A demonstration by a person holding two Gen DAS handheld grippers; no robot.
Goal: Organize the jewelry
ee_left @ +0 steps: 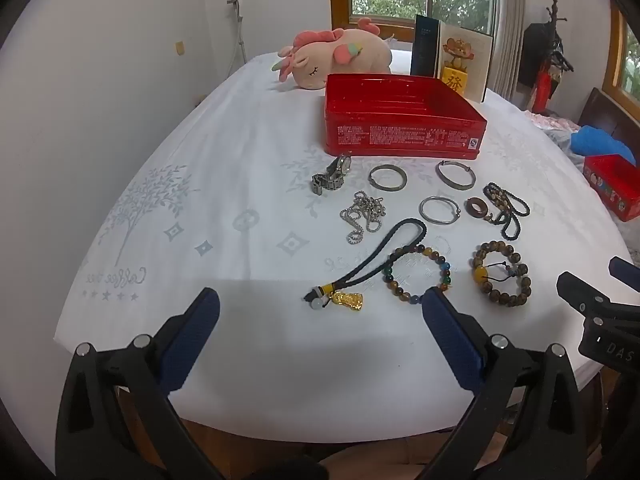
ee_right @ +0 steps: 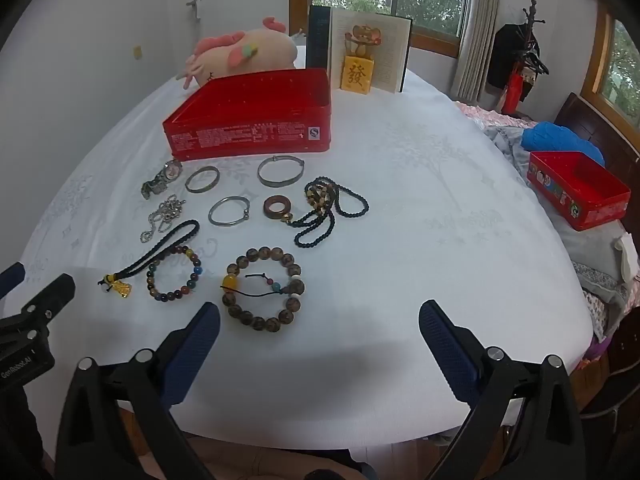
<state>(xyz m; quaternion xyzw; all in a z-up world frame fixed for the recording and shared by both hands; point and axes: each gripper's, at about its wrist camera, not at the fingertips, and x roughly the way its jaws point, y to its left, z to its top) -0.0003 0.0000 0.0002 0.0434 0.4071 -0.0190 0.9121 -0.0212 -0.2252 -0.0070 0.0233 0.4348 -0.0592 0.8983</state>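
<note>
Jewelry lies spread on the white tablecloth in front of an open red tin (ee_left: 404, 120) (ee_right: 256, 120). There is a watch (ee_left: 334, 174) (ee_right: 162, 178), three metal bangles (ee_left: 387, 177) (ee_left: 456, 175) (ee_left: 439, 209), a silver chain (ee_left: 362, 214), a brown ring pendant on black beads (ee_left: 502, 208) (ee_right: 320, 208), a black cord with a gold charm (ee_left: 348, 299) (ee_right: 120, 286), a coloured bead bracelet (ee_left: 418, 272) (ee_right: 174, 274) and a brown wooden bead bracelet (ee_left: 502, 278) (ee_right: 262, 288). My left gripper (ee_left: 320, 300) is open and empty near the front edge. My right gripper (ee_right: 319, 312) is open and empty, just right of the wooden bracelet.
A pink plush toy (ee_left: 336, 58) and an open book with a yellow figurine (ee_right: 360, 56) stand behind the tin. A second red box (ee_right: 578, 188) and blue cloth (ee_right: 560, 140) lie on the bed at the right. The table's front edge is close below both grippers.
</note>
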